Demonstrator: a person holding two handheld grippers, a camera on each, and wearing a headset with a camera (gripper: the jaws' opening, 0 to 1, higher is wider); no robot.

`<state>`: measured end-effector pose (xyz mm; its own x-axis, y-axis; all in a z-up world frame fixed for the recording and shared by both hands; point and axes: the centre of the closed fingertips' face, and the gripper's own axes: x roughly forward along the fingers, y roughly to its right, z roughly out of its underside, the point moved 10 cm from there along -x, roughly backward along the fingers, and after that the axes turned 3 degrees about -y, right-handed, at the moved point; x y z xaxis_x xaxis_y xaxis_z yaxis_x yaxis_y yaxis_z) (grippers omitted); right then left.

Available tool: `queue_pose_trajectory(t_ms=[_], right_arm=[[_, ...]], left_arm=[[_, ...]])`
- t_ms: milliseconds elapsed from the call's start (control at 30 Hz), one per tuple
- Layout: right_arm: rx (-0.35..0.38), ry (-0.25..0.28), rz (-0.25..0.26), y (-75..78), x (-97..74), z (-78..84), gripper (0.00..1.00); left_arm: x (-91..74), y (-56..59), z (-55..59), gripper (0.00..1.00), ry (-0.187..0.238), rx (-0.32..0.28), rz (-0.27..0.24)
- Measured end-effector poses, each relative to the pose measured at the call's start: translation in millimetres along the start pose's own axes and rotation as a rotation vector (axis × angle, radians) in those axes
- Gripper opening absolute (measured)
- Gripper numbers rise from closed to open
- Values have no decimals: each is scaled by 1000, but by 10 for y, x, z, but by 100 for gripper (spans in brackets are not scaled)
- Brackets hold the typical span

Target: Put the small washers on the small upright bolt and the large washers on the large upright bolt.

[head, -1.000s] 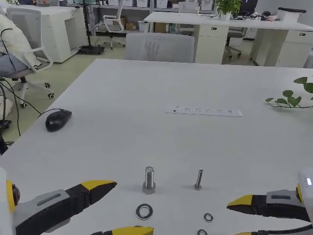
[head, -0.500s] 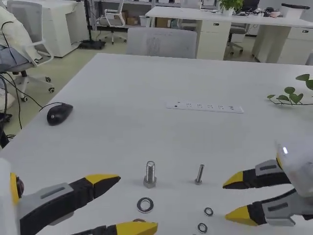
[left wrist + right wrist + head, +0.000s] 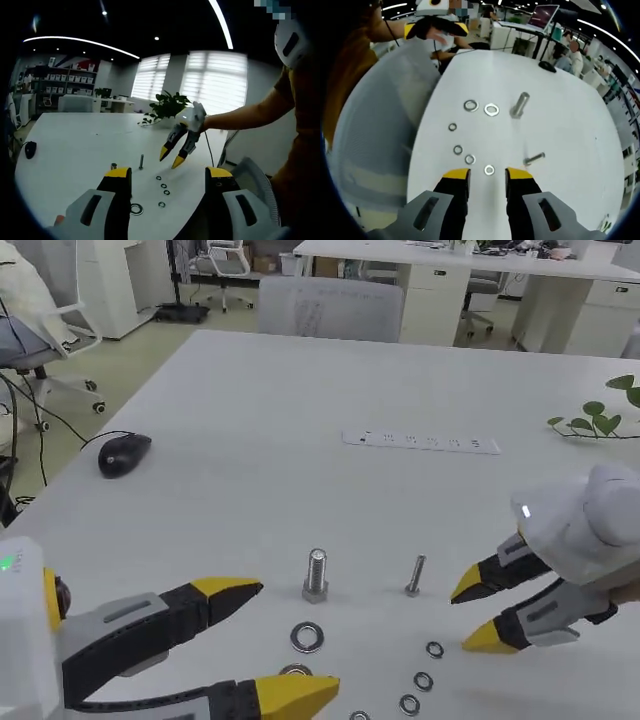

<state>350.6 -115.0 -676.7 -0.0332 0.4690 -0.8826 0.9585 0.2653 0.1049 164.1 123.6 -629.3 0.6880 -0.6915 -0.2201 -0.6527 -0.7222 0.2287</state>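
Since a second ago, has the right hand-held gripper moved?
Yes. The right hand-held gripper has moved leftward, closer to the small upright bolt.

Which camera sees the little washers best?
The right gripper view: all four small washers lie spread out, clear and close, just ahead of the right tool. The head view catches them small near its bottom edge; the left gripper view shows tiny specks.
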Motion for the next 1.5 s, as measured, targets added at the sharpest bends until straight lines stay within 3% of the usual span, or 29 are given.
queue_pose_trajectory(t_ms=[233, 833, 1300, 1500], right_arm=[[-23, -88, -40, 41, 130, 14, 29], [-46, -206, -110, 143, 467, 45, 26], [-58, -253, -132, 162, 601, 46, 24], [-62, -247, -131, 174, 597, 47, 23]], left_arm=[[-14, -74, -16, 59, -2, 10, 35], [22, -165, -8, 59, 9, 8, 75], [10, -224, 41, 59, 15, -14, 71], [-7, -246, 30, 59, 17, -13, 66]])
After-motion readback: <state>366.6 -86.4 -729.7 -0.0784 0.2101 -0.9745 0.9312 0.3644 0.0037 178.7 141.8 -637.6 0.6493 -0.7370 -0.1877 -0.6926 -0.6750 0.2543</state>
